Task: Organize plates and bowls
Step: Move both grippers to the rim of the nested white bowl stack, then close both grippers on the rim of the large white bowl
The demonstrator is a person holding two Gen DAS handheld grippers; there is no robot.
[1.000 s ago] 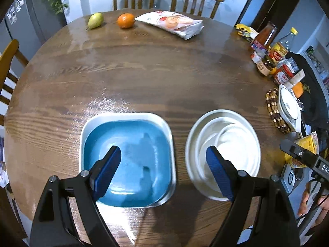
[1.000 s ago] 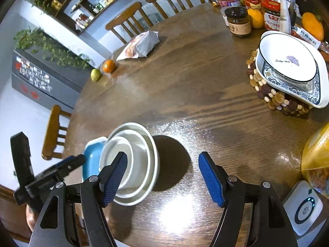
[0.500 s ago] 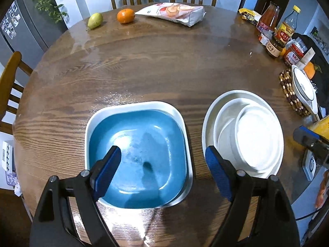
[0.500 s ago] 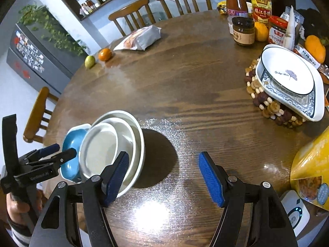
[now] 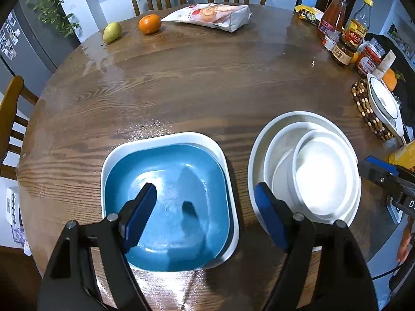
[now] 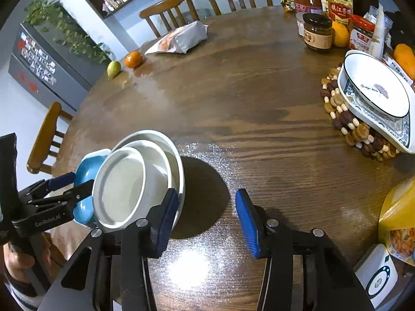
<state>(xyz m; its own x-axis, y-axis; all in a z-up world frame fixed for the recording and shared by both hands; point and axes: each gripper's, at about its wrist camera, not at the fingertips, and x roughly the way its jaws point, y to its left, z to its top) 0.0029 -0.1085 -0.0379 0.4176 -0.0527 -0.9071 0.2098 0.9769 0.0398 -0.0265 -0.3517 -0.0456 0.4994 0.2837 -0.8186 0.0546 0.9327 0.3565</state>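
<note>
A blue square plate [image 5: 168,181] lies inside a white square plate [image 5: 160,137] near the table's front edge. To its right stands a stack of white round bowls [image 5: 321,176], smallest on top. My left gripper [image 5: 205,216] hovers over the square plates' right rim, its jaws closing with the pads clear of it. In the right wrist view, the white bowl stack [image 6: 124,181] sits at the left with the blue plate [image 6: 88,171] behind it. My right gripper [image 6: 207,223] is closing; its left pad [image 6: 166,220] is at the stack's rim, with bare table between the pads.
A patterned dish pair [image 6: 373,96] rests on a bead trivet [image 6: 345,119] at the right. Jars and bottles [image 6: 317,32] crowd the far right. A pear [image 5: 112,31], an orange [image 5: 149,23] and a snack bag [image 5: 212,15] lie at the far edge. A yellow bag [image 6: 399,220] is near right.
The right gripper's jaws have narrowed a good deal beside the white stack. The left gripper has sunk closer to the blue plate and its jaws have narrowed slightly.
</note>
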